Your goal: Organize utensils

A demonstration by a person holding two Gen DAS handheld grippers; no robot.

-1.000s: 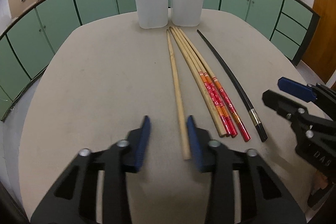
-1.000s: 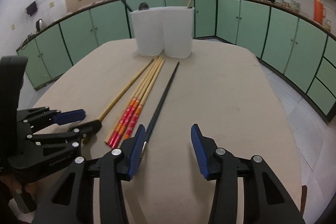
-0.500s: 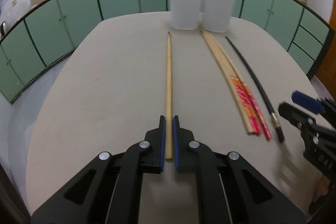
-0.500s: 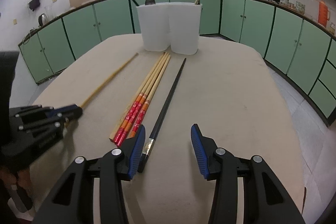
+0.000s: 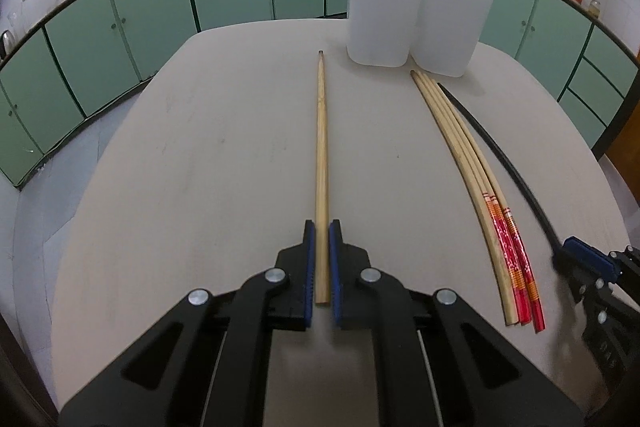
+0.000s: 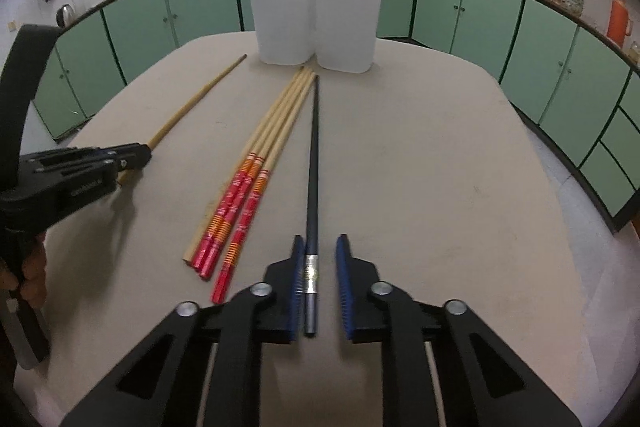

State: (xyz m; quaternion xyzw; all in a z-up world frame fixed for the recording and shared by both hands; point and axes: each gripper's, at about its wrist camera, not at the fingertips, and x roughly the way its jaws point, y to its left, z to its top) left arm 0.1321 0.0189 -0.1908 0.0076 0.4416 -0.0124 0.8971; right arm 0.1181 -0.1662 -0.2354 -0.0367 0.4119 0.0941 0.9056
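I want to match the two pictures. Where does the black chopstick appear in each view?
Left wrist: black chopstick curves down the right side.
Right wrist: black chopstick runs up the centre, between the open right gripper.
Shared landmark: white utensil holder.

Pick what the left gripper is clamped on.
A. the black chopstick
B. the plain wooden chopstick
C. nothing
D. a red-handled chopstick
B: the left gripper has its blue pads shut on the plain wooden chopstick, which points toward the white holder.
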